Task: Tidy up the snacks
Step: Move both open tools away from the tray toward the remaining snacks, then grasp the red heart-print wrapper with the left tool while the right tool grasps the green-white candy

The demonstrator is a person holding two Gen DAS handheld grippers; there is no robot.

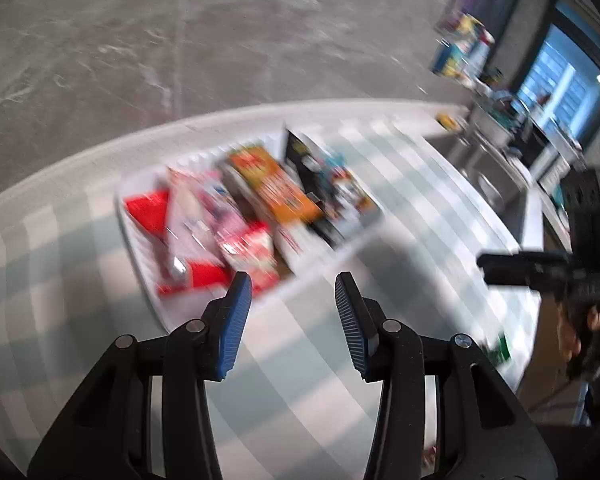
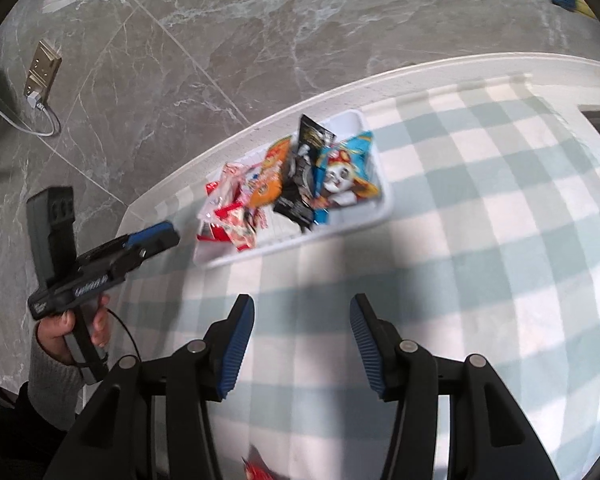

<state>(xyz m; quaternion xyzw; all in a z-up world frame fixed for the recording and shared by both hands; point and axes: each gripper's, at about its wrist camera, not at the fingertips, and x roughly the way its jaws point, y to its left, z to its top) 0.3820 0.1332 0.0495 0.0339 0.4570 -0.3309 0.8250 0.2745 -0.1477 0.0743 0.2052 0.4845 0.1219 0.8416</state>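
Observation:
A white tray (image 2: 374, 222) sits on the checked tablecloth near the table's far edge and holds several snack packets: red-and-white (image 2: 236, 224), orange (image 2: 268, 178), black (image 2: 304, 168) and blue cartoon (image 2: 346, 172). The tray (image 1: 140, 248) also shows, blurred, in the left wrist view with the orange packet (image 1: 276, 184). My left gripper (image 1: 294, 286) is open and empty, just short of the tray's near edge. My right gripper (image 2: 302, 304) is open and empty, above the cloth, farther back from the tray. A red packet corner (image 2: 256, 470) peeks in below the right gripper.
The green-and-white checked cloth (image 2: 480, 208) covers the table. Grey marble floor (image 2: 260, 20) lies beyond the table edge, with a power strip and cable (image 2: 40, 76). Shelves with boxes (image 1: 464, 48) and a sink area (image 1: 496, 184) stand at the right.

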